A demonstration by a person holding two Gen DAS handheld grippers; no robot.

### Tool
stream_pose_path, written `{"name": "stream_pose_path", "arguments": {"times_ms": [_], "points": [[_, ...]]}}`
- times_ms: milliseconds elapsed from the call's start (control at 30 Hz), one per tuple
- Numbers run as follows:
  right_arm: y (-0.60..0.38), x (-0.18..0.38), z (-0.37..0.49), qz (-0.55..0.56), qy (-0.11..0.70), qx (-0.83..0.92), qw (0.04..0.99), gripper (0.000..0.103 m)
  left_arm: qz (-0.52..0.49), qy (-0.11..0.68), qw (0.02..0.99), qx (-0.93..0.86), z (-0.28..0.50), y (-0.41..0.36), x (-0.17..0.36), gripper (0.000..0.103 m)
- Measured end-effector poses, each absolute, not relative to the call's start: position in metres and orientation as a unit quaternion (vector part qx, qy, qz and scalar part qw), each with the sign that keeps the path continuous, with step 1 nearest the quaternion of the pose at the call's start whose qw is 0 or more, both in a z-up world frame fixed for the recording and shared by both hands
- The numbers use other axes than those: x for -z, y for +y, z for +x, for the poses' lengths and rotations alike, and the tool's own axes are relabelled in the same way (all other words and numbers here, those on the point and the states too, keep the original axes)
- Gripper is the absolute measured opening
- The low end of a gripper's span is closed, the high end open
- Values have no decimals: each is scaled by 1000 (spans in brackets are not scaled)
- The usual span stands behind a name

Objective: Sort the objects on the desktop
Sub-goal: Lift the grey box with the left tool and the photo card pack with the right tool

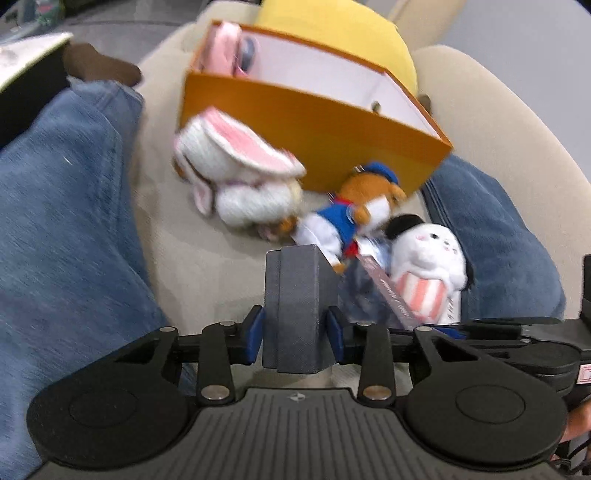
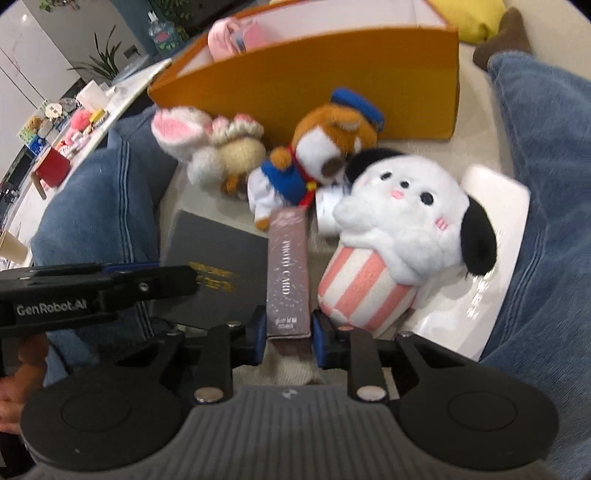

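The left gripper (image 1: 295, 328) has its two blue fingers (image 1: 254, 332) squeezed tight on a dark grey box (image 1: 295, 306), which stands up between them. The same grey box (image 2: 214, 269) shows in the right camera, on the near left side, with gold letters on it. The right gripper (image 2: 289, 330) has its fingers (image 2: 322, 341) clamped on a long brown photo card box (image 2: 288, 273), which points away toward the toys. Just to the right of that long box lies a white puppy toy (image 2: 402, 225) with black ears, sitting in a pink and white striped cup. It rests on a flat white box (image 2: 491, 254). A little farther off is a brown toy in a blue sailor suit (image 2: 325, 155), touching the puppy's head. To its left lies a fluffy white bunny toy (image 2: 192, 140) with pink ears. Behind all the toys stands a big orange box (image 2: 332, 92), open on top and white inside. A pink thing (image 2: 229, 35) sits in its far left corner. The toys lie on a cream seat (image 1: 207, 258) between two legs in blue jeans (image 1: 62, 206). A yellow cushion (image 1: 332, 26) is behind the orange box.
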State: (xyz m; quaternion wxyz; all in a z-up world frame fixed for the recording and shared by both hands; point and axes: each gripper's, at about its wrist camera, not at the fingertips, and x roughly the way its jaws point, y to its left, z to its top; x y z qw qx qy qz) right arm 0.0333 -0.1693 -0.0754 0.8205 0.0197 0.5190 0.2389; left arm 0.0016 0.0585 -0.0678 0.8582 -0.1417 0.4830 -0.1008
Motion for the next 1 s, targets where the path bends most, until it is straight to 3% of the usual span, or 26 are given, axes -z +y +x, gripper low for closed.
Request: {"name": "stream_pose_path", "arguments": {"times_ms": [433, 500, 833, 1000], "points": [[-157, 99, 46, 5, 499, -231, 835, 29, -138, 490, 857, 78, 5, 62, 80, 41], [-156, 96, 43, 1, 496, -232, 837, 24, -140, 488, 858, 77, 5, 64, 79, 41], [-174, 53, 32, 36, 462, -255, 848, 24, -138, 486, 860, 72, 5, 65, 77, 42], [-179, 47, 35, 43, 484, -267, 832, 24, -135, 483, 863, 67, 4, 65, 77, 42]]}}
